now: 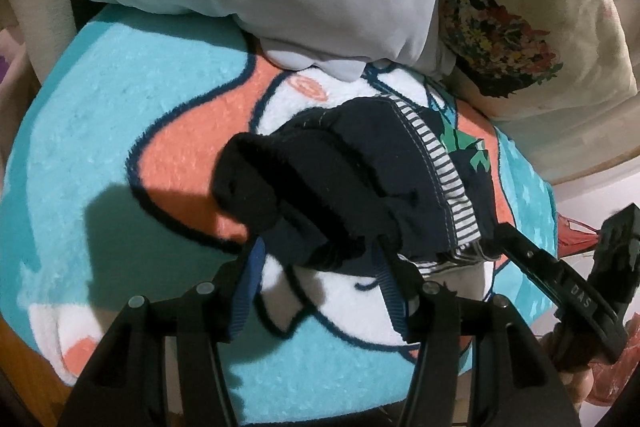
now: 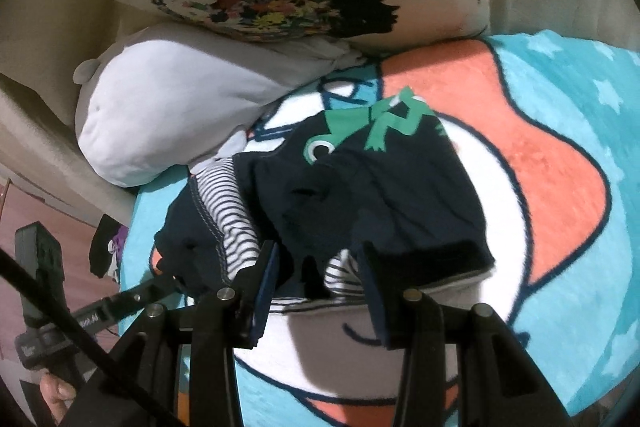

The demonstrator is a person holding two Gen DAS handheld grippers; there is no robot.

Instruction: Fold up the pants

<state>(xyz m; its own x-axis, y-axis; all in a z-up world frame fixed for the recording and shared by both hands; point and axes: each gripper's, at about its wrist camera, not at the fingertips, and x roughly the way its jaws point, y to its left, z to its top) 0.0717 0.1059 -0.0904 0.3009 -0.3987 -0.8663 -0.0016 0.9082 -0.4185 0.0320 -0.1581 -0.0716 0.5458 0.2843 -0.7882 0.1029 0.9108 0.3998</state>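
Turquoise cartoon blanket [image 2: 580,155] under navy pants [image 2: 360,187], grey pillow [image 2: 160,115]

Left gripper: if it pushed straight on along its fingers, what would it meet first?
The navy pants bunched between the left gripper's fingers already; beyond them, probably the cartoon blanket, though depth is unclear.

Left tool [image 1: 318,247] grips bunched navy pants [image 1: 360,163] above colourful blanket [image 1: 120,99].

Left gripper [image 1: 316,247] fingertips buried in pants [image 1: 360,179] fabric, grip unclear. Right gripper [image 2: 316,267] tips likewise hidden under pants. Floral pillow [image 1: 520,19] cut off at frame edge.
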